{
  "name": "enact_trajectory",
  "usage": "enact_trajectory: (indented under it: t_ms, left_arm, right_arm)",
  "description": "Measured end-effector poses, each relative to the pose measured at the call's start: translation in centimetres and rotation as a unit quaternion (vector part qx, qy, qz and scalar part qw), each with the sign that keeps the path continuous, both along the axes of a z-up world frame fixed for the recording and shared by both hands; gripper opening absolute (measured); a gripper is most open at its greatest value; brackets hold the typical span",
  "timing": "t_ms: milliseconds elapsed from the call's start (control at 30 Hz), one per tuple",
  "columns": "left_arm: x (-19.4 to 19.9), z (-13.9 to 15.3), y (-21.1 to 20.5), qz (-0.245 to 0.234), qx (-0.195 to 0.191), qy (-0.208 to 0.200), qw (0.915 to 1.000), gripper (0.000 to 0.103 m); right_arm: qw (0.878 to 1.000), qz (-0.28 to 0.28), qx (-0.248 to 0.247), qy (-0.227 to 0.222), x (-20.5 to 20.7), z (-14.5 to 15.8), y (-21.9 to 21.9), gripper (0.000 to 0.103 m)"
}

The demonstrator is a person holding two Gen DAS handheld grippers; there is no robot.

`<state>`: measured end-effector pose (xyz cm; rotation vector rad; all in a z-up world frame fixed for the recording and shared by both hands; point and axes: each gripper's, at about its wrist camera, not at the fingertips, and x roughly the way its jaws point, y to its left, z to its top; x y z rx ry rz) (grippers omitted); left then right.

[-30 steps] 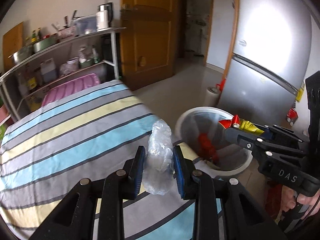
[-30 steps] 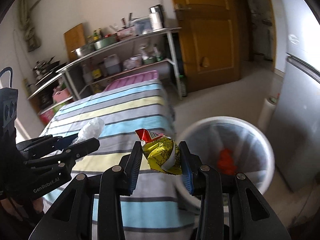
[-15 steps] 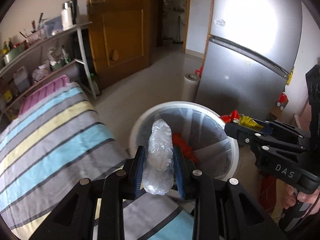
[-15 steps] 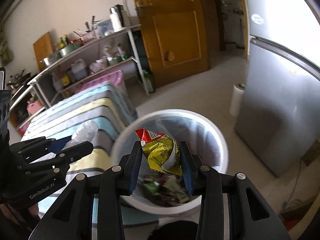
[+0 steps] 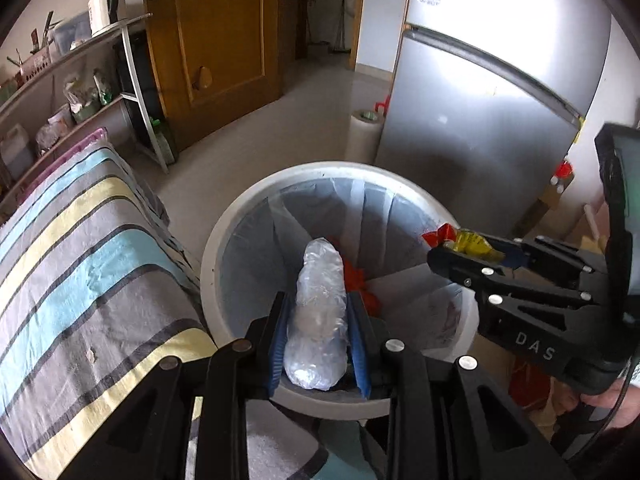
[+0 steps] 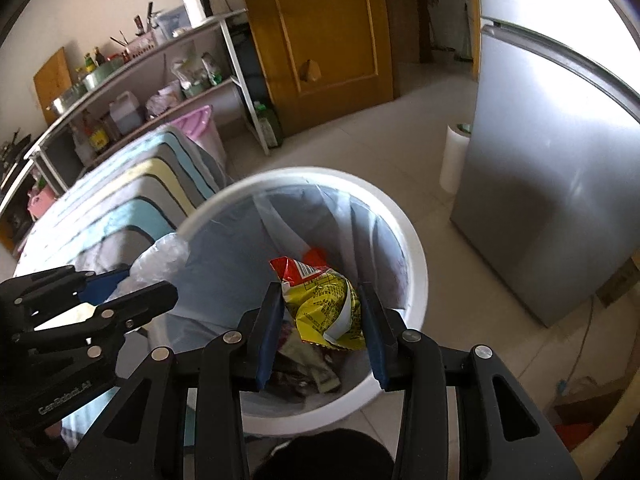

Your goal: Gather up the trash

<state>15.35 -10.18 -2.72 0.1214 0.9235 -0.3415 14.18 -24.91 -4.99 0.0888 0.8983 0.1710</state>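
In the left wrist view, the left gripper [image 5: 318,332] is clamping a crumpled clear plastic bag [image 5: 318,320] between its blue pads at lower centre, over the mouth of the round white trash bin [image 5: 224,240] lined with a translucent bag. In the right wrist view, the right gripper [image 6: 324,320] is gripping a crumpled yellow and red snack wrapper [image 6: 324,304] at lower centre, also above the bin's opening. A striped cloth [image 5: 80,280] in grey, blue and yellow is lying at the left, touching the bin. A silver refrigerator [image 5: 500,120] is standing at upper right.
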Motion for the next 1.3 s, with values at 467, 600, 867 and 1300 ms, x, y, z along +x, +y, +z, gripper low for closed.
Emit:
enact_trajectory:
  t_ms: [467,600,867,1300]
  left_arm:
    - [0.0,-0.1,0.4,0.016,-0.001,-0.003,0.9999,0.061]
    - [-0.7,0.7,0.9,0.021,-0.013,-0.016,0.9996,0.063]
    - [-3.5,3.1,2.1,0.045,-0.001,-0.067,0.9968,0.069]
    - [-10.4,5.8,4.4,0.069,-0.012,-0.131,0.989,0.075]
  right_arm:
    - [1.0,-0.012,0.004,0.002,0.1,-0.1,-0.1,0.047]
    - [1.0,-0.021,0.012,-0.008,-0.9,0.7,-0.2,0.048]
    - [0.998,-0.038,0.004,-0.057,-5.0,3.7,0.7,0.048]
    - [0.992,-0.06,0.002,-0.108,-12.4,6.9,2.8,0.048]
